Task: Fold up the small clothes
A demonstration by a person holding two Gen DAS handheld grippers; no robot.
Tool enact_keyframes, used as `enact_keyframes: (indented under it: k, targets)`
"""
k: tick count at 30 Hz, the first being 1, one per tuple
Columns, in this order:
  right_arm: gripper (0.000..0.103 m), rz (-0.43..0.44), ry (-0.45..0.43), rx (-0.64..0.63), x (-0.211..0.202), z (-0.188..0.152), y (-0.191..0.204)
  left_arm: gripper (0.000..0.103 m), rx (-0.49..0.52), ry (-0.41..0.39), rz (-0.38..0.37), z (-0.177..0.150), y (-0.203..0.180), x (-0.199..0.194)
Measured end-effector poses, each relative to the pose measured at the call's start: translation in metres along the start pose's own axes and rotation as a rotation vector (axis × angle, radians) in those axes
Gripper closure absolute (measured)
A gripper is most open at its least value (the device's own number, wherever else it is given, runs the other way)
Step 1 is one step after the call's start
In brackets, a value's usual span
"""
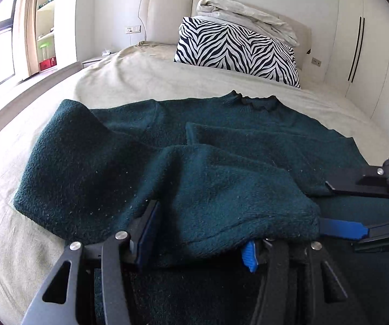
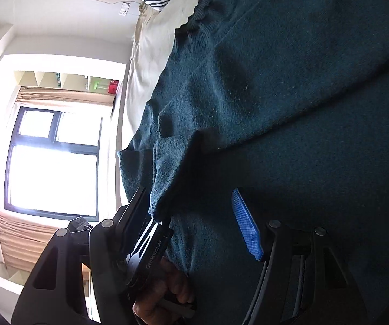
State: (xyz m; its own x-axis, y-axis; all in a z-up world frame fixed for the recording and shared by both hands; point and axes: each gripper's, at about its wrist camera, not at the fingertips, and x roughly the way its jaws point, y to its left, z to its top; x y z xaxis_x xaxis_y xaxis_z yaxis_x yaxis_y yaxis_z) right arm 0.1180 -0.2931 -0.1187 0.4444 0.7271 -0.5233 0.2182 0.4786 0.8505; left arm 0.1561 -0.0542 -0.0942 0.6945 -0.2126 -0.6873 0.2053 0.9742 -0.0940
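Right now the dark green sweater [image 1: 145, 146] is lying spread on the bed [image 1: 129, 81], collar pointing away toward the headboard. Its folded hem edge is draping across the left tongs [image 1: 197, 239], whose fingers are standing apart around it; the right tongs [image 2: 194, 216], also apart, are flanking the same edge just beside.

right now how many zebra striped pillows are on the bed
1: the black and white zebra striped pillow leans at the head of the cream bed, under a crumpled pale duvet. Others may be hidden behind it.
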Motion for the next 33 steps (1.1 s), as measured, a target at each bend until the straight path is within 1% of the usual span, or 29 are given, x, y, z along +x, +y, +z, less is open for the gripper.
enact_keyframes:
  k: [2, 3, 5, 6, 7, 9, 11, 13, 15, 17, 21, 23, 25, 27, 29, 31, 33]
  targets:
    - [0.040, 0.002, 0.024, 0.032, 0.021, 0.004, 0.005, 0.047, -0.022, -0.006, -0.020, -0.001, 0.004, -0.001]
    - [0.042, 0.014, 0.038, 0.028, 0.030, 0.007, 0.009, 0.047, -0.031, -0.009, -0.030, -0.001, 0.006, -0.003]
    - [0.066, 0.001, 0.054, -0.014, 0.041, 0.010, 0.019, 0.047, -0.050, -0.015, -0.049, -0.002, 0.010, -0.004]
    - [0.081, -0.015, 0.062, -0.033, 0.045, 0.012, 0.024, 0.047, -0.062, -0.022, -0.061, -0.002, 0.013, -0.006]
    - [0.084, -0.026, 0.053, -0.049, 0.045, 0.013, 0.028, 0.045, -0.079, -0.032, -0.078, -0.003, 0.017, -0.009]
    - [0.093, -0.060, 0.026, -0.114, 0.038, 0.015, 0.042, 0.042, -0.125, -0.066, -0.118, -0.004, 0.026, -0.016]
    - [0.095, -0.083, -0.018, -0.192, 0.024, 0.017, 0.063, 0.036, -0.171, -0.132, -0.135, -0.006, 0.035, -0.028]
    - [0.095, -0.103, -0.066, -0.302, 0.007, 0.016, 0.089, 0.026, -0.205, -0.196, -0.129, -0.008, 0.042, -0.040]
    - [0.095, -0.137, -0.112, -0.393, -0.010, 0.021, 0.109, 0.024, -0.234, -0.227, -0.119, -0.010, 0.047, -0.046]
    - [0.095, -0.157, -0.143, -0.411, -0.028, 0.031, 0.111, 0.024, -0.249, -0.229, -0.124, -0.010, 0.050, -0.046]
    - [0.095, -0.254, -0.213, -0.393, -0.056, 0.063, 0.086, 0.024, -0.244, -0.214, -0.121, -0.010, 0.051, -0.044]
    - [0.095, -0.320, -0.224, -0.361, -0.068, 0.079, 0.059, 0.024, -0.239, -0.204, -0.120, -0.009, 0.050, -0.042]
    - [0.095, -0.365, -0.226, -0.299, -0.071, 0.093, 0.026, 0.024, -0.241, -0.200, -0.122, -0.009, 0.051, -0.040]
    - [0.095, -0.367, -0.222, -0.233, -0.074, 0.099, -0.008, 0.025, -0.248, -0.205, -0.121, -0.009, 0.052, -0.041]
    - [0.095, -0.357, -0.222, -0.202, -0.076, 0.101, -0.027, 0.026, -0.255, -0.202, -0.123, -0.009, 0.054, -0.040]
    - [0.095, -0.351, -0.228, -0.198, -0.076, 0.100, -0.034, 0.029, -0.274, -0.192, -0.126, -0.010, 0.058, -0.038]
    - [0.095, -0.360, -0.242, -0.216, -0.079, 0.099, -0.032, 0.031, -0.308, -0.179, -0.130, -0.013, 0.065, -0.036]
